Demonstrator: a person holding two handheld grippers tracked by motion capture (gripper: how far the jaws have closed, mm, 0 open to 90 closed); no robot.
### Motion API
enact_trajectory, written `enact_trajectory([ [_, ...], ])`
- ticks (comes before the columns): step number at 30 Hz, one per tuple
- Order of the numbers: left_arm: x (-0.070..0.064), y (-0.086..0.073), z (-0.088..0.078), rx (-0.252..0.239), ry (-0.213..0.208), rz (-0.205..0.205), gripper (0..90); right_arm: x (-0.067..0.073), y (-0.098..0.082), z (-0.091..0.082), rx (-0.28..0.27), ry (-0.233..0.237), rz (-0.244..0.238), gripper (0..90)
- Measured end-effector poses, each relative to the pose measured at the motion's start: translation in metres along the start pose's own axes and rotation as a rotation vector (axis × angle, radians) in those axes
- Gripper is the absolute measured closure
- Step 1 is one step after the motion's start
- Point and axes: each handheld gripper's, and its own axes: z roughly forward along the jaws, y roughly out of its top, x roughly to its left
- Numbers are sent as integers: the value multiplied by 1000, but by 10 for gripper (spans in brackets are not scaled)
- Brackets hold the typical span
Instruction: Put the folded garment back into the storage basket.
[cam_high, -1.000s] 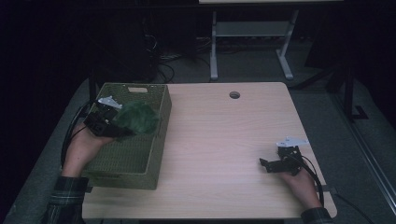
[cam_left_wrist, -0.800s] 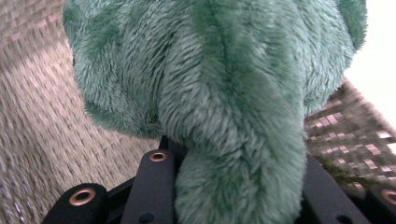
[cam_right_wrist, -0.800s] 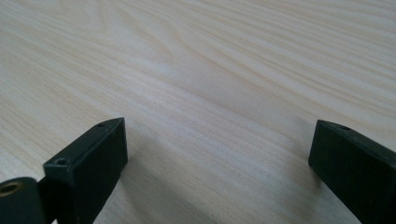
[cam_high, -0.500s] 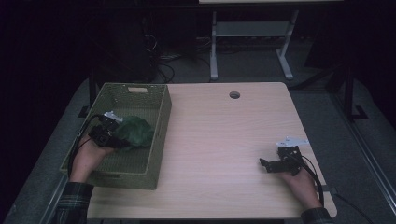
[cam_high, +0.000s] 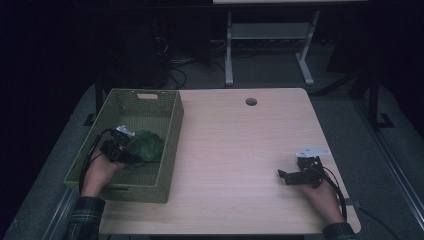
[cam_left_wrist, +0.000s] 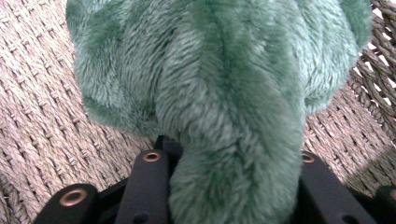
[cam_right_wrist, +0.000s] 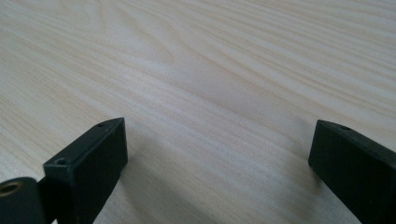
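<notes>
A fluffy green plush toy (cam_high: 146, 146) lies low inside the green woven basket (cam_high: 145, 92) on the table's left side. My left gripper (cam_high: 130, 153) is down in the basket and shut on the toy. In the left gripper view a fold of the plush toy (cam_left_wrist: 224, 93) bulges out between the black jaws of the left gripper (cam_left_wrist: 229, 186), above the basket's woven floor (cam_left_wrist: 42, 116). My right gripper (cam_high: 287, 176) rests on the table near the front right corner. The right gripper (cam_right_wrist: 219, 140) is open, with bare wood between its jaws.
The light wooden table (cam_high: 235, 145) has a round cable hole (cam_high: 251, 101) at its far edge. A white desk frame (cam_high: 270, 45) stands on the dark floor behind. Cables trail from both grippers.
My left gripper has carried the plush toy down from above the basket's rim and toward the person, into the basket. The right gripper has not moved.
</notes>
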Motion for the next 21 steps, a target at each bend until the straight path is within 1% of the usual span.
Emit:
enact_trajectory([
  [1, 1, 0, 0, -1, -7, -3, 593, 0, 0, 0, 0, 0, 0, 41],
  [3, 1, 0, 0, -7, -6, -9, 521, 0, 0, 0, 0, 0, 0, 41],
  [5, 2, -1, 0, -12, -6, -11, 426, 0, 0, 0, 0, 0, 0, 41],
  [6, 2, -1, 1, -7, -16, -10, 368, 0, 0, 0, 0, 0, 0, 41],
  [9, 1, -1, 1, -2, -2, 0, 191, 0, 0, 0, 0, 0, 0, 41],
  [10, 1, -1, 0, 1, -1, 4, 158, 0, 0, 0, 0, 0, 0, 41],
  [13, 1, 0, -9, -33, 3, 3, 138, 0, 0, 0, 0, 0, 0, 41],
  [16, -1, 2, -22, -55, 8, 6, 137, 0, 0, 0, 0, 0, 0, 41],
  [19, -2, 6, -38, -100, -4, 12, 137, 0, 0, 0, 0, 0, 0, 41],
  [21, -6, 9, -45, -118, 0, 14, 137, 0, 0, 0, 0, 0, 0, 42],
])
